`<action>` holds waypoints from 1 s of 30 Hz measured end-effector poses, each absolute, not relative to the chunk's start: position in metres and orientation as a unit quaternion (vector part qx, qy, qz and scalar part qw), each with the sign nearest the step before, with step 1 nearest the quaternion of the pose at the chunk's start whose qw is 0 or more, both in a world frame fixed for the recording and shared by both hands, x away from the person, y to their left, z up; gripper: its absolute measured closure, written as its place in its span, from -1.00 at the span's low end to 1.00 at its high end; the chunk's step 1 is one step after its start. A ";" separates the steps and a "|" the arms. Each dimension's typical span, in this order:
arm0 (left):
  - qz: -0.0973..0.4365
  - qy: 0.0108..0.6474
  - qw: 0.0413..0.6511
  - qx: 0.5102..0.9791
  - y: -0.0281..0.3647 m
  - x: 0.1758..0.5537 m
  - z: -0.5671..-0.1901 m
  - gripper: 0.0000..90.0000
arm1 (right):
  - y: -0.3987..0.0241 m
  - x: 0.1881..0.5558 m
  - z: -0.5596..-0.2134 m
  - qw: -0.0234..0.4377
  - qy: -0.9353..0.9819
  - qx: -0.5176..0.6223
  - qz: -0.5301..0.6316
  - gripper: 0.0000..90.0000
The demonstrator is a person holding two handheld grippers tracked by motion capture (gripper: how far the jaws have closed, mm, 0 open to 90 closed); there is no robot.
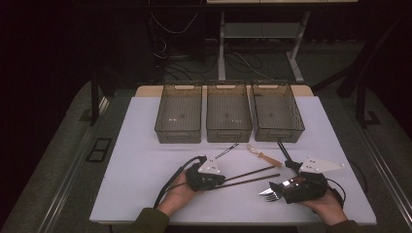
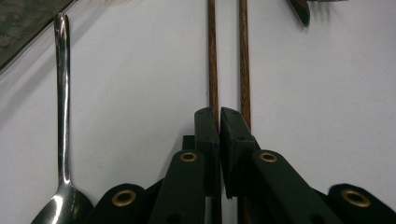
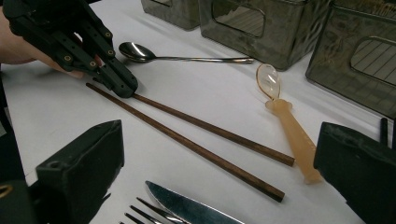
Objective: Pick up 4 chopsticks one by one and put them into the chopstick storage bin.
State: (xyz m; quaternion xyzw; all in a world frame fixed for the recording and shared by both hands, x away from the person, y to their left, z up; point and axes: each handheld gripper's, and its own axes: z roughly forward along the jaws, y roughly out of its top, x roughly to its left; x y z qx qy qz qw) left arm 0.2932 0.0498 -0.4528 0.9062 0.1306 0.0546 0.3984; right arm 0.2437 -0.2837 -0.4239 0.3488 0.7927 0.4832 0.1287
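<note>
Two brown wooden chopsticks (image 1: 252, 176) lie side by side on the white table. My left gripper (image 1: 224, 180) is shut on the end of the farther chopstick (image 3: 210, 128); in the left gripper view its jaws (image 2: 219, 112) stand almost together with that stick (image 2: 212, 56) running out between them, while the other chopstick (image 2: 243, 56) passes under the right jaw. My right gripper (image 1: 278, 188) stands open, its jaws (image 3: 219, 140) wide apart above a knife (image 3: 187, 205) and a fork (image 3: 144, 212) at the table's front.
Three smoky see-through bins (image 1: 179, 112) (image 1: 228, 111) (image 1: 277, 111) stand in a row at the back. A metal spoon (image 3: 140, 51) lies in front of the middle bin, an amber plastic spoon (image 3: 289, 126) to its right, and thin black sticks (image 1: 284, 153) beyond that.
</note>
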 end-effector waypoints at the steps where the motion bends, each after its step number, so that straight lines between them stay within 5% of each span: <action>1: 0.054 0.130 0.399 0.906 0.050 0.293 -0.453 0.91 | -0.284 0.244 -0.424 0.129 0.792 0.350 0.484 -0.95; 30: 0.016 0.148 0.431 0.890 0.069 0.294 -0.433 0.91 | -0.285 0.243 -0.423 0.129 0.789 0.348 0.489 -0.95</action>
